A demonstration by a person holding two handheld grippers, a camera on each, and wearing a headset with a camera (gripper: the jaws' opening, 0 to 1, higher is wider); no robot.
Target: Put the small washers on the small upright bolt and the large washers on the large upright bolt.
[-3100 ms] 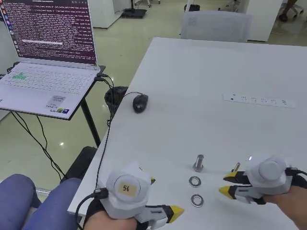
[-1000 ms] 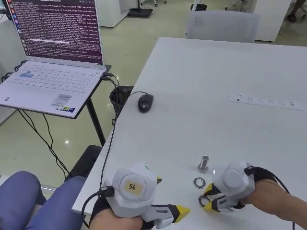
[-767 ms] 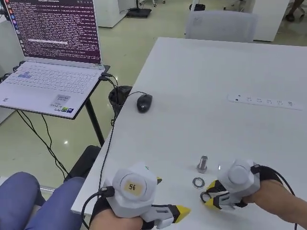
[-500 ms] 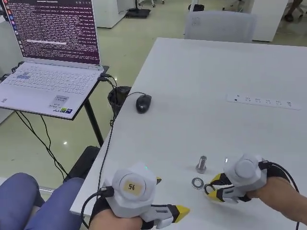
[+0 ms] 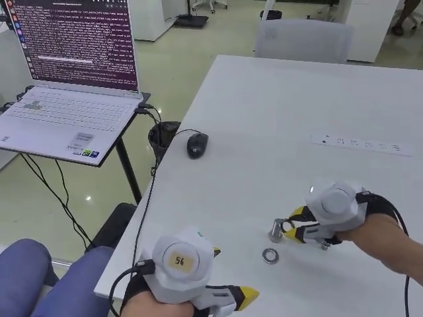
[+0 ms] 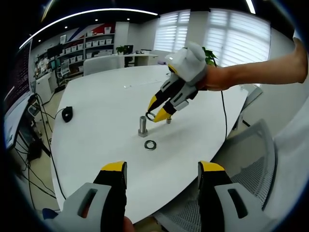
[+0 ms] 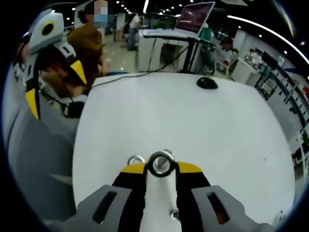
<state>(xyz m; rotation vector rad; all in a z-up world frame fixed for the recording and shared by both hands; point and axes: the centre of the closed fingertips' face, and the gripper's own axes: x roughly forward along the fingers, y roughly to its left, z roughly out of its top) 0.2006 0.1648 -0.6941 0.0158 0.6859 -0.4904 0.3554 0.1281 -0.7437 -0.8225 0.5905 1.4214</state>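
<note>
Beside the large upright bolt (image 5: 276,230), a stubby grey metal post standing on the smooth white bench (image 5: 277,125): right hand-held gripper (image 5: 294,223), grey body, yellow-tipped jaws pinched tight on the rim of a large washer (image 5: 285,226). This flat metal ring is carried clear of the bench, level with the bolt's top and just beside it; whether they touch cannot be told.

Nearer the person than that bolt, slightly apart from it: second large washer (image 5: 269,255), a bright ring lying flat.

Just past that bolt, under the right hand-held gripper: small upright bolt (image 6: 169,120), thin, partly hidden.

Well short of that bolt, at the bench's near edge: left hand-held gripper (image 6: 162,170), jaws spread wide, holding nothing.

Far beyond that bolt: black oval mouse (image 5: 197,144) and long white power strip (image 5: 362,144).
</note>
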